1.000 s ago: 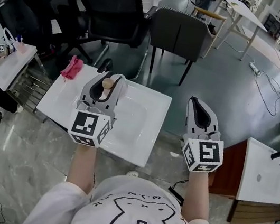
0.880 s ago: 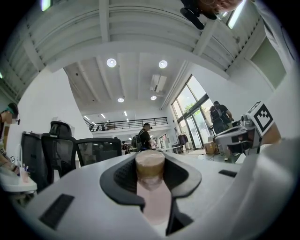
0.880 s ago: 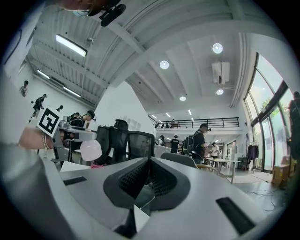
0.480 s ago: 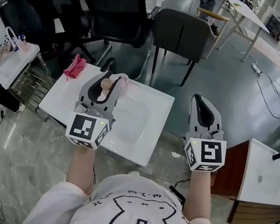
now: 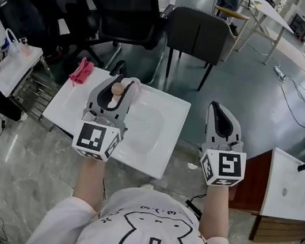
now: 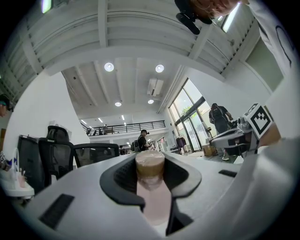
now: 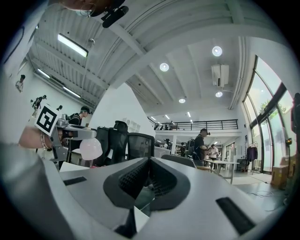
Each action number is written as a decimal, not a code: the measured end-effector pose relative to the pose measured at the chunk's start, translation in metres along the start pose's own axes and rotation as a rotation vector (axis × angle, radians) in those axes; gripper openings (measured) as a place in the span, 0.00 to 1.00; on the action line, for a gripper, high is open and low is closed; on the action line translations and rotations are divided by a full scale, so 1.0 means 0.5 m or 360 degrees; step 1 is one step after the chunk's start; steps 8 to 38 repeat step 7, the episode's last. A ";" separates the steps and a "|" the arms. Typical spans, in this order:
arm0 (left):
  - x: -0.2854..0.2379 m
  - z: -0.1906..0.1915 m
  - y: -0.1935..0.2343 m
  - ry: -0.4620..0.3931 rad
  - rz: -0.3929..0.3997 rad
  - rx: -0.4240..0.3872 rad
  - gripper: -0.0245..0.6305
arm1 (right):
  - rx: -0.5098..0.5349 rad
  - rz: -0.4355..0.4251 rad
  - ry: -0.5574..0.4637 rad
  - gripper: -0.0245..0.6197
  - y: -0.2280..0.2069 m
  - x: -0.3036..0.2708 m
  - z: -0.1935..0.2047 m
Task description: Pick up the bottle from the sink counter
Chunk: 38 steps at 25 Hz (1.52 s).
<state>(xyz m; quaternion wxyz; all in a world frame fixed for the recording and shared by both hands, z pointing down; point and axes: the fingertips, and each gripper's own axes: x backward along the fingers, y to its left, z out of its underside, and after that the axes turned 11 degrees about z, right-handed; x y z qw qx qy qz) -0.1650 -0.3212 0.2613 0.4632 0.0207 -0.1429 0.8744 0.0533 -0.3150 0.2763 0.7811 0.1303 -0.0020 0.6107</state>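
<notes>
The left gripper (image 5: 123, 84) is holding a pink bottle (image 5: 116, 90) over a white sink counter (image 5: 157, 145).
Head view: the right gripper (image 5: 217, 108) is hovering off the counter's edge, well apart. Left gripper view: the jaws are pressing the sides of the bottle (image 6: 151, 192). Right gripper view: the jaws are meeting, empty. The grasp looks done; lifting clear may remain.
</notes>
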 end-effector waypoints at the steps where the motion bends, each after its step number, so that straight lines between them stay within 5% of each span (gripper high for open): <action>1: -0.001 -0.001 -0.001 -0.0002 0.0002 -0.0002 0.22 | 0.0001 0.0001 0.0003 0.09 0.001 0.001 0.002; 38: -0.001 0.000 -0.008 -0.0007 0.0019 -0.0005 0.22 | -0.0005 0.0008 0.0010 0.09 0.005 0.006 0.006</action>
